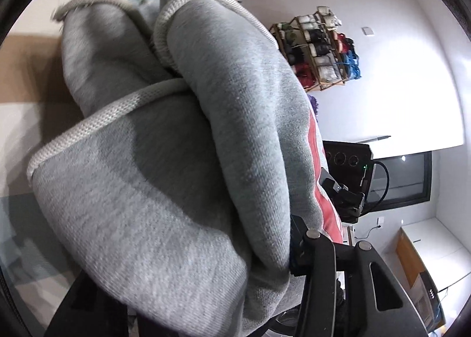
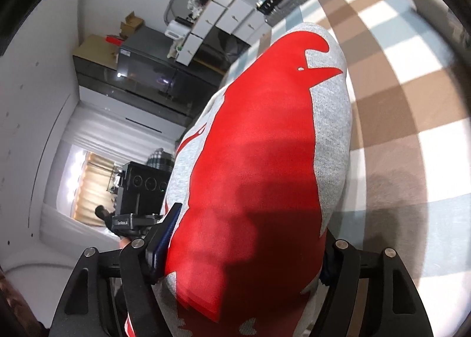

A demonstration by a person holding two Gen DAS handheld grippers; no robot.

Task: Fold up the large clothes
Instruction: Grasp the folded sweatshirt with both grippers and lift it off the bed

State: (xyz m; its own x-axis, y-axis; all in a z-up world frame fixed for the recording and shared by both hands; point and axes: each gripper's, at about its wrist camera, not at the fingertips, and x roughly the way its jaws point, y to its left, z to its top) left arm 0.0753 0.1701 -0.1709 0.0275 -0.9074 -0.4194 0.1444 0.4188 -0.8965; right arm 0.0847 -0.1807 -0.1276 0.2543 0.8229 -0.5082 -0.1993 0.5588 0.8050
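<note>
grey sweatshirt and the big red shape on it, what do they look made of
Grey sweatshirt: looks like soft heathered cotton-type knit, matte, with a fine fuzzy weave and ribbed paler edging. Red shape: seems a smooth printed or heat-pressed layer, flat and slightly sheeny, with crisp edges against the knit; which one can't be told.

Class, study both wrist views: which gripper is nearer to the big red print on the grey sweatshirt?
Right. The right gripper has the red print bulging between its jaws. The left gripper faces the plain grey side of the sweatshirt, only the print's edge showing.
</note>
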